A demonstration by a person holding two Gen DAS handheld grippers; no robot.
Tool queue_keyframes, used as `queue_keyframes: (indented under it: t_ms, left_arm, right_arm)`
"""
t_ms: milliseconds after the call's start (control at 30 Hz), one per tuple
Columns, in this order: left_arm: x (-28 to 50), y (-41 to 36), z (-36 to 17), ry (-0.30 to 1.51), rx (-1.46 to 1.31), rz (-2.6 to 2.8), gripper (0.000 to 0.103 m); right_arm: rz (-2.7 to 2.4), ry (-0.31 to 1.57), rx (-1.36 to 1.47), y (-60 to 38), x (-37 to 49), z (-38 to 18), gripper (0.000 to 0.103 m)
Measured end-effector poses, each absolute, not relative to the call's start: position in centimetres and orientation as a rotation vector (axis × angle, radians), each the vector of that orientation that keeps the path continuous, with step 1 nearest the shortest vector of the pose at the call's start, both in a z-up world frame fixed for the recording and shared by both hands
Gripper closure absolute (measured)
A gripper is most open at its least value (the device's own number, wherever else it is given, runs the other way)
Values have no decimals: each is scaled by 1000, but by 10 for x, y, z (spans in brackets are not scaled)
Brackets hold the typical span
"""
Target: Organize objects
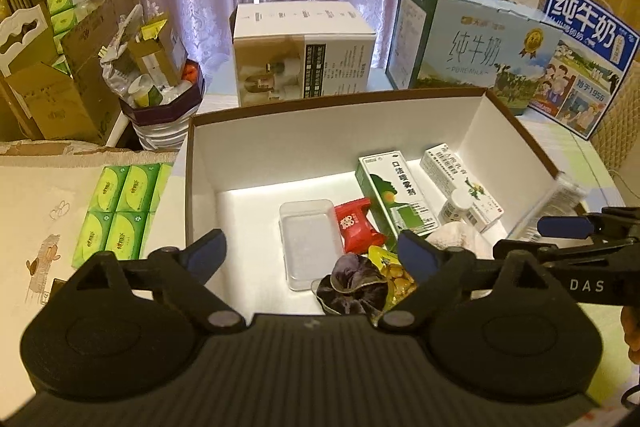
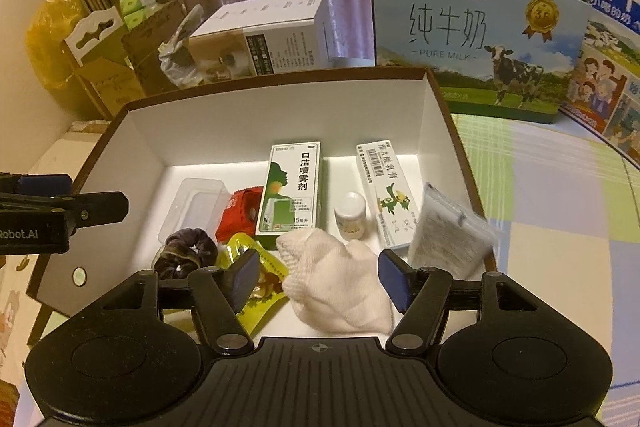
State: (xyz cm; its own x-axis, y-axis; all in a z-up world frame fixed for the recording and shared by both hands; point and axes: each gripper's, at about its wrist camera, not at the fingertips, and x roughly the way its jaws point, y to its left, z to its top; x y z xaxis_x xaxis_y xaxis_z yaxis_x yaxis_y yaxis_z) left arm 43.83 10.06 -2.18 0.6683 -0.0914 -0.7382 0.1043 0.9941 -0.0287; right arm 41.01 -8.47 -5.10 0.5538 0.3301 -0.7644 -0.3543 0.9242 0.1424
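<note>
The left gripper (image 1: 312, 255) stood over the near edge of the open box (image 1: 256, 143), its jaws spread wide with nothing between the pads. The right gripper (image 2: 320, 275) also stood open, at a narrower gap, above the white sock (image 2: 340, 287) without pressing on it.

Inside the box lay a clear plastic tray (image 1: 310, 243), a red sweet wrapper (image 1: 356, 231), a green medicine carton (image 1: 394, 195), a white ointment carton (image 1: 460, 183), a small white bottle (image 1: 454, 207), a dark hair scrunchie (image 1: 352, 287) and a yellow snack packet (image 1: 394, 267).

Left wrist view only:
- green tissue packs (image 1: 120, 211) on the surface left of the box;
- a purple bin (image 1: 164, 107) stuffed with packaging, far left;
- the right gripper entering from the right edge.

Right wrist view only:
- the whole sock, near the front wall of the box, just beside the snack packet;
- a clear bag with grey contents (image 2: 448, 231) leaning at the right wall of the box;
- the left gripper entering from the left edge.

Both views showed a milk carton case (image 2: 472, 43) and a white product box (image 1: 304, 55) beyond the far wall.
</note>
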Motion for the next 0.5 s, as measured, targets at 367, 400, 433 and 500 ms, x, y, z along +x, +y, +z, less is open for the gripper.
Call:
queue_keyframes:
  t_ms: [367, 400, 433, 500]
  left_arm:
    - [396, 102, 0, 767, -13, -132, 1]
    - [392, 102, 2, 766, -14, -126, 1]
    - [388, 102, 3, 761, -11, -119, 1]
    - [376, 101, 6, 743, 4, -102, 1]
  right_arm:
    - [349, 866, -70, -90, 360, -31, 39]
    - [343, 862, -78, -90, 355, -29, 39]
    - [340, 858, -83, -91, 351, -28, 39]
    - [339, 855, -86, -92, 342, -26, 39]
